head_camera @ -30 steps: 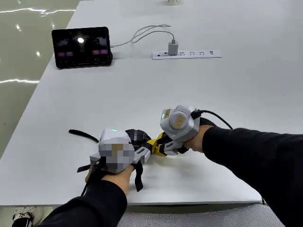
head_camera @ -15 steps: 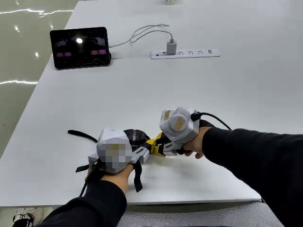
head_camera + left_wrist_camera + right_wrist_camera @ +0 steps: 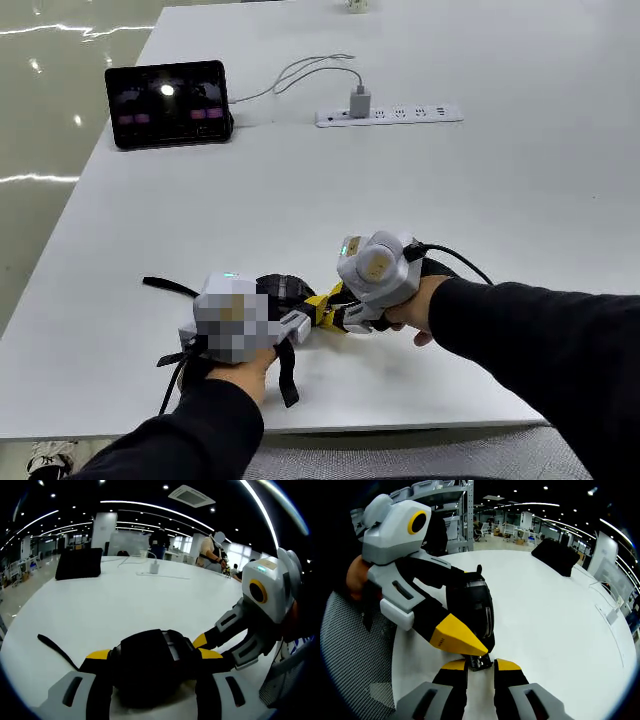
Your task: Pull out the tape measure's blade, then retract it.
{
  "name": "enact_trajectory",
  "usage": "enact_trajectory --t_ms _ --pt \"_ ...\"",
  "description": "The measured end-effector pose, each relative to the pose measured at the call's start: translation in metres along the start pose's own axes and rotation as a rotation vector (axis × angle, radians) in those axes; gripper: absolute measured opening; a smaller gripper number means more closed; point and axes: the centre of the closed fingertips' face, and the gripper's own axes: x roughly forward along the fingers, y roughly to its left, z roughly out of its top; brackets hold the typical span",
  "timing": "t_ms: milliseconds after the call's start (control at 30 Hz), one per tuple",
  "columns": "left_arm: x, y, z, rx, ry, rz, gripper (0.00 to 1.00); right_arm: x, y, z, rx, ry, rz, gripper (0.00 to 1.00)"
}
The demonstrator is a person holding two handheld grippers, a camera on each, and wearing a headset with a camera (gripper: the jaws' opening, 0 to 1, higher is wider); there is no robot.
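Note:
A black tape measure (image 3: pixel 150 670) with a black wrist strap (image 3: pixel 165 286) sits near the table's front edge. My left gripper (image 3: pixel 152 655) is shut on its case, one yellow-tipped jaw on each side. In the right gripper view the case (image 3: pixel 472 602) lies just ahead, and my right gripper (image 3: pixel 480 665) is shut on the small blade hook (image 3: pixel 480 663) at the case's mouth. Seen from the head, the left gripper (image 3: pixel 300 318) and the right gripper (image 3: pixel 335 312) meet tip to tip at the tape measure (image 3: pixel 285 290). No length of blade shows between them.
A dark tablet (image 3: pixel 168 103) stands at the far left of the white table (image 3: pixel 480 200). A power strip (image 3: pixel 395 115) with a plugged charger (image 3: pixel 358 101) and white cable lies behind. The table's front edge (image 3: pixel 400 425) runs just below my hands.
Both hands have drifted slightly left and down in the picture. Both grips are unchanged and the hook stays at the case.

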Motion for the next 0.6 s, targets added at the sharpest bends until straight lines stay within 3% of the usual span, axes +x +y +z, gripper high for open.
enact_trajectory --t_ms 167,367,500,600 --pt "-0.002 0.005 -0.001 -0.013 0.025 -0.033 0.65 -0.007 -0.001 -0.002 0.001 -0.012 -0.010 0.22" --pt "-0.008 0.020 0.003 -0.030 0.039 -0.063 0.79 -0.016 -0.005 -0.008 0.045 -0.029 -0.031 0.30" --pt "-0.009 0.020 0.006 0.042 0.050 -0.095 0.82 -0.023 -0.006 -0.013 0.051 -0.030 -0.042 0.31" --pt "-0.011 0.020 0.009 0.055 0.046 -0.116 0.83 -0.030 -0.007 -0.016 0.067 -0.038 -0.051 0.30"
